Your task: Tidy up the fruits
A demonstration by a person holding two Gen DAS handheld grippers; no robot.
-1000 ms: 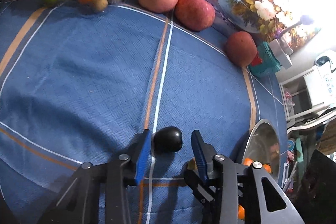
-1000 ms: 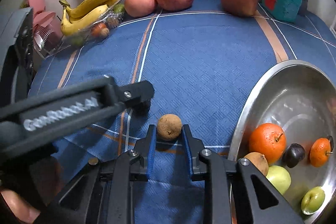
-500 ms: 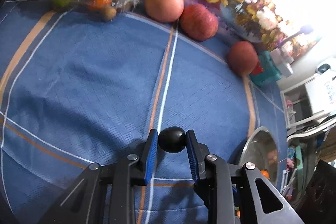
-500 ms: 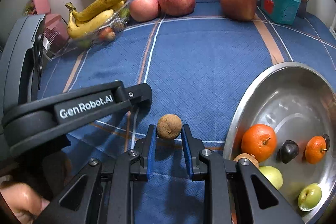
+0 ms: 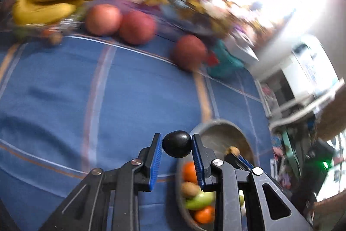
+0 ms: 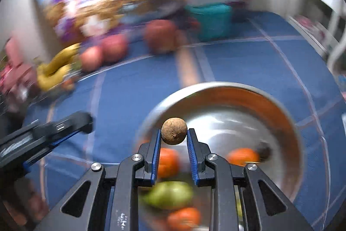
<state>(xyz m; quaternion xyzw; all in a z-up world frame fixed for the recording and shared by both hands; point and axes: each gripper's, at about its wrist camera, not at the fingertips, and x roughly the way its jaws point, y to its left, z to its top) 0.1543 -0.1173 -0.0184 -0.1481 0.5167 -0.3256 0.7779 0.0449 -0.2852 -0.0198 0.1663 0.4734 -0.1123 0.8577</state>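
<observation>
My left gripper [image 5: 177, 140] is shut on a small black fruit [image 5: 177, 144], held above the blue cloth beside the left rim of the steel bowl [image 5: 218, 129]. My right gripper [image 6: 174, 133] is shut on a small round brown fruit [image 6: 174, 131], held over the steel bowl [image 6: 270, 101]. That brown fruit [image 5: 232, 150] and the right gripper's fingers show over the bowl in the left wrist view. The left gripper's finger [image 6: 71, 122] reaches in from the left in the right wrist view. Oranges [image 6: 242, 156] and a green fruit [image 6: 170, 194] lie in the bowl.
Bananas [image 5: 49, 3] lie on a clear tray at the far left. Three large red fruits [image 5: 136, 27] line the back edge of the blue tablecloth [image 5: 64, 90], with a teal box [image 6: 214, 21] and a flower picture behind. Both views are motion-blurred.
The left gripper closed on the black fruit, lifted it and carried it right toward the bowl. The right gripper lifted the brown fruit off the cloth and moved it over the bowl.
</observation>
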